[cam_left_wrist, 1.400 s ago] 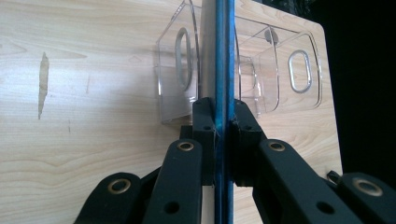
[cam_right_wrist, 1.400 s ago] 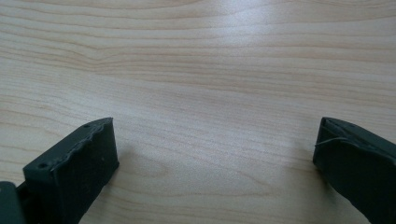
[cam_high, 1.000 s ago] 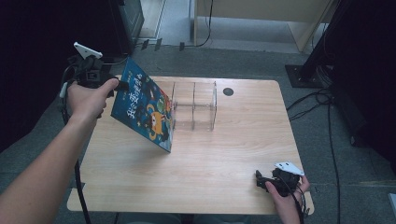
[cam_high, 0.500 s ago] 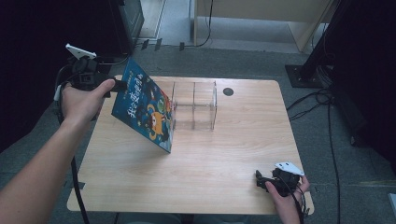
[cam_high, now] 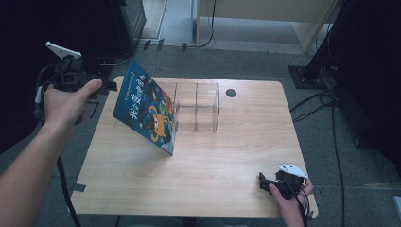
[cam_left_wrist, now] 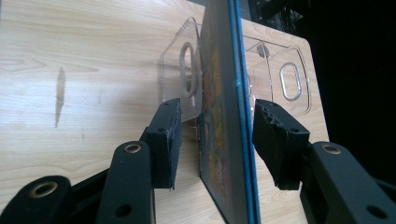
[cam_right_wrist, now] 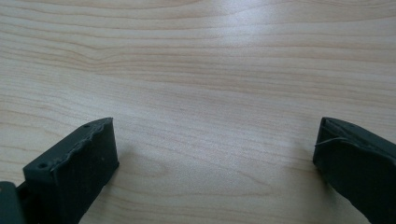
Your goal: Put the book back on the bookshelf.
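Release step: my left hand-held gripper [cam_left_wrist: 212, 140] has just been opening, book [cam_high: 146, 113] loose between jaws; I withdraw straight back, avoiding its edge.

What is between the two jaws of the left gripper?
The blue book stands edge-on between the just-opening jaws of the left gripper, untouched by either pad; the left gripper view shows this.

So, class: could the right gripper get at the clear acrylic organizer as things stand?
Probably yes: the right gripper is open, the bare table lies between it and the organizer, and the book leans on the far side.
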The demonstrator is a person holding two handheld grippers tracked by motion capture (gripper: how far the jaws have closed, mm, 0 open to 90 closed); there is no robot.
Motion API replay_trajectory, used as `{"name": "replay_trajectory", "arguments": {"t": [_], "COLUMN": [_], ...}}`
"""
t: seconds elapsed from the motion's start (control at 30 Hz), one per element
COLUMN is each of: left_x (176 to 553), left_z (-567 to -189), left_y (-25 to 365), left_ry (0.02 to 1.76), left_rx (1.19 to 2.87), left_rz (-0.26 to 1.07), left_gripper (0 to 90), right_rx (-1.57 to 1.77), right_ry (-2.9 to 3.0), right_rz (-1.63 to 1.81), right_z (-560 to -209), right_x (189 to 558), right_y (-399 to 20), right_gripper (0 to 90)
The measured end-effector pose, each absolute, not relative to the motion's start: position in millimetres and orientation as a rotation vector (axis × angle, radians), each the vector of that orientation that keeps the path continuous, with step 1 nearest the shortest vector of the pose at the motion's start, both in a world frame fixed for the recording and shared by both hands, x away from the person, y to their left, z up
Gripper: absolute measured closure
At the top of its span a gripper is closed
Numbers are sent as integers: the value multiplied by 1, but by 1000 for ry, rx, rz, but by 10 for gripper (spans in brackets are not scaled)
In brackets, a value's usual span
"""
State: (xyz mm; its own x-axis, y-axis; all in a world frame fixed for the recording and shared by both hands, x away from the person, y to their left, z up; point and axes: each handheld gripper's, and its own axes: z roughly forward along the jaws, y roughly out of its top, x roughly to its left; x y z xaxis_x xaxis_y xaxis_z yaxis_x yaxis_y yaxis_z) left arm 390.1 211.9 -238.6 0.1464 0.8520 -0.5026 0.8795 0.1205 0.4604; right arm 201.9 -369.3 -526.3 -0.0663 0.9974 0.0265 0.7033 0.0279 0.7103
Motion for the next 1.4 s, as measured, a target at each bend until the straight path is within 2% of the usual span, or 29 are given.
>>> {"name": "replay_trajectory", "arguments": {"t": [0.47, 1.2, 1.4], "left_x": [381, 368, 365], "left_z": [-244, -295, -305], "left_y": [242, 242, 241], "left_ry": [1724, 1809, 1824], "left_rx": [1674, 1751, 1766], "left_rz": [-11, 60, 69], "left_gripper": [495, 184, 138], "right_rx": [1722, 1723, 1723], "right_ry": [1821, 1822, 1822], "right_rz": [786, 786, 786], "right_z": [-526, -526, -526], "right_x": [202, 202, 202], "right_y": [-369, -369, -369], "right_gripper": [0, 0, 0]}}
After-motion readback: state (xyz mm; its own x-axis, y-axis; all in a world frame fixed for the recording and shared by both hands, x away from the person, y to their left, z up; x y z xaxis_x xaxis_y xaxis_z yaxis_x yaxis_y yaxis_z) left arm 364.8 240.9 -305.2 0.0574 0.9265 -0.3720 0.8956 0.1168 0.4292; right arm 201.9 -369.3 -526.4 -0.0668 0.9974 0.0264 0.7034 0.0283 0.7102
